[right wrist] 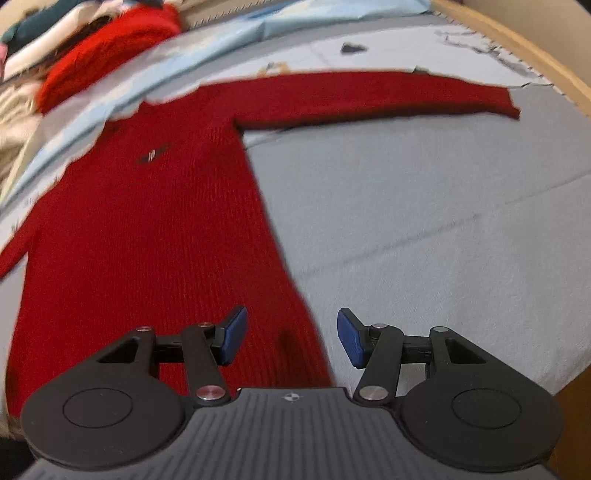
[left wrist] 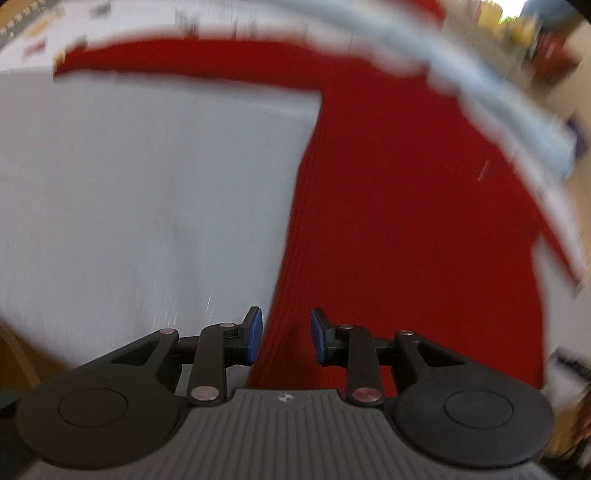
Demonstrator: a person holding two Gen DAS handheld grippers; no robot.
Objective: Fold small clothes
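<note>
A small dark red knitted sweater (right wrist: 147,236) lies flat on a grey sheet (right wrist: 424,206), both sleeves spread out sideways. It also shows in the left wrist view (left wrist: 406,221), blurred. My left gripper (left wrist: 286,338) is open and empty, over the sweater's left bottom edge. My right gripper (right wrist: 291,338) is open and empty, over the sweater's right bottom corner. Neither touches the cloth as far as I can see.
A pile of other clothes with a bright red fluffy piece (right wrist: 110,48) lies at the back left. A light blue cloth (right wrist: 229,33) runs along the far side. A wooden edge (right wrist: 517,40) borders the surface at the right.
</note>
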